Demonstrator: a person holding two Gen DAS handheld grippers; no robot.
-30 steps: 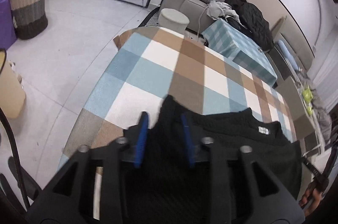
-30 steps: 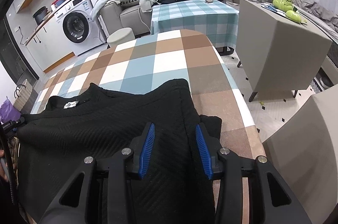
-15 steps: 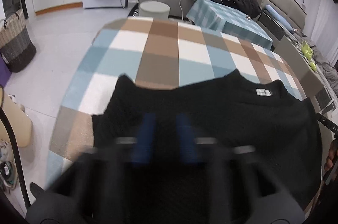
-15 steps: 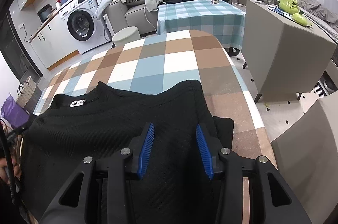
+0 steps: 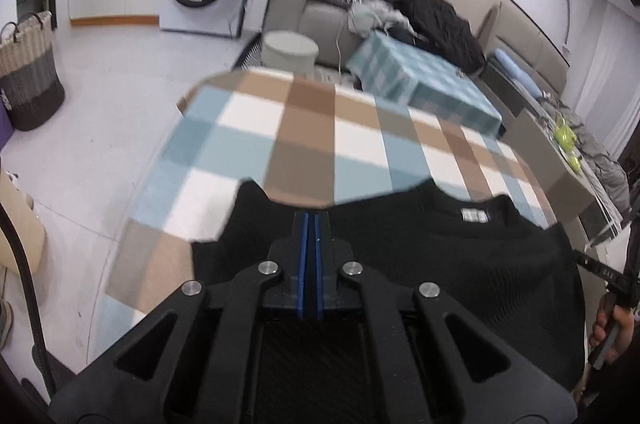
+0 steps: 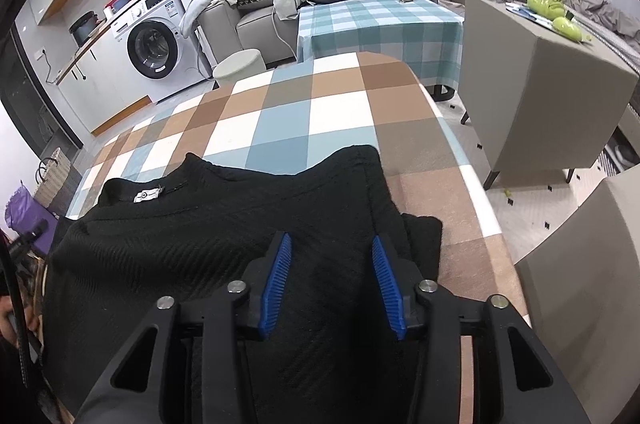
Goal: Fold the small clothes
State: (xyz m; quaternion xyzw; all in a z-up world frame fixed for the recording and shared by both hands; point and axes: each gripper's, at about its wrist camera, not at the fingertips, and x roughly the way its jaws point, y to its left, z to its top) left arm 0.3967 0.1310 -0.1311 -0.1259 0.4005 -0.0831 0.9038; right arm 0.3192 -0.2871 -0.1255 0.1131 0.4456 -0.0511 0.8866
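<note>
On the near part of the checked desk (image 6: 320,112) lies the black knit sweater (image 6: 224,224), neck end toward the far side, its white neck label (image 6: 146,195) facing up. From the left wrist view my left gripper (image 5: 311,224) has its blue pads pressed together; it sits right at the sweater's far edge, where the fabric looks raised off the cloth, but the black fingers hide the contact, so I cannot tell for certain that knit is pinched between them. That whole view is soft with blur, and the sweater's near part is cut off behind the gripper body. At the right edge of it I see a hand (image 5: 612,328) around a dark handle, only partly in frame.

From the right wrist view my right gripper (image 6: 332,252) stands spread, jaws having just been opening, with the sweater's surface below and between the blue pads (image 6: 280,272), which do not press on it. Right of it a folded flap of the sweater sticks out toward the desk's right edge. The sweater's left side runs off the near left of the desk into shadow, where I cannot make out its edge.

Far off stand a washing machine (image 6: 154,44), a round stool (image 6: 239,62) and a teal-checked table (image 6: 376,20).
</note>
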